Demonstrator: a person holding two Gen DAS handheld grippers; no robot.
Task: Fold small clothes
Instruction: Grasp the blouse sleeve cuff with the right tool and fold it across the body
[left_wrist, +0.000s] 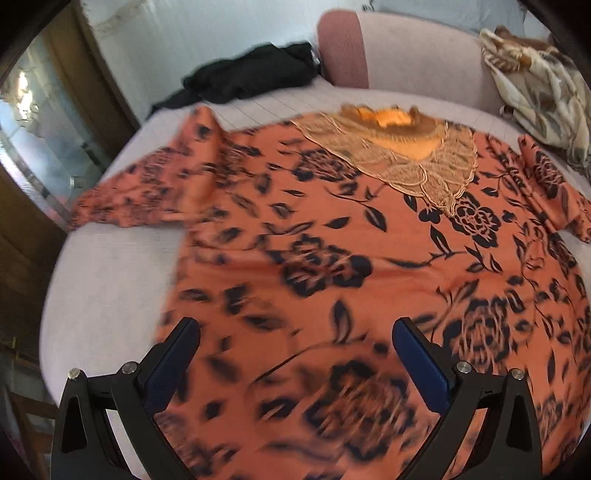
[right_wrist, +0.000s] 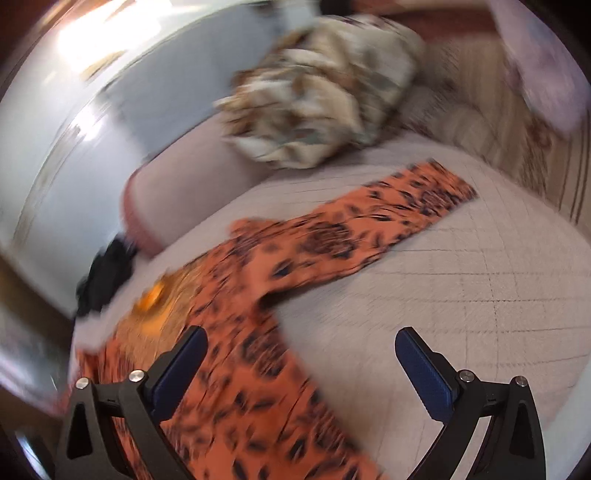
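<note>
Grippers, left gripper (left_wrist: 295, 332) and right gripper (right_wrist: 301, 341), hover spread over the flat orange blouse (left_wrist: 332, 258), bare bedcover (right_wrist: 480, 295) alongside.

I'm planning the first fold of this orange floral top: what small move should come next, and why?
Probably bring the right tongs to the outstretched sleeve and pinch its end. The orange top lies flat, face up, both tongs open and empty, left tongs hovering over the body.
</note>
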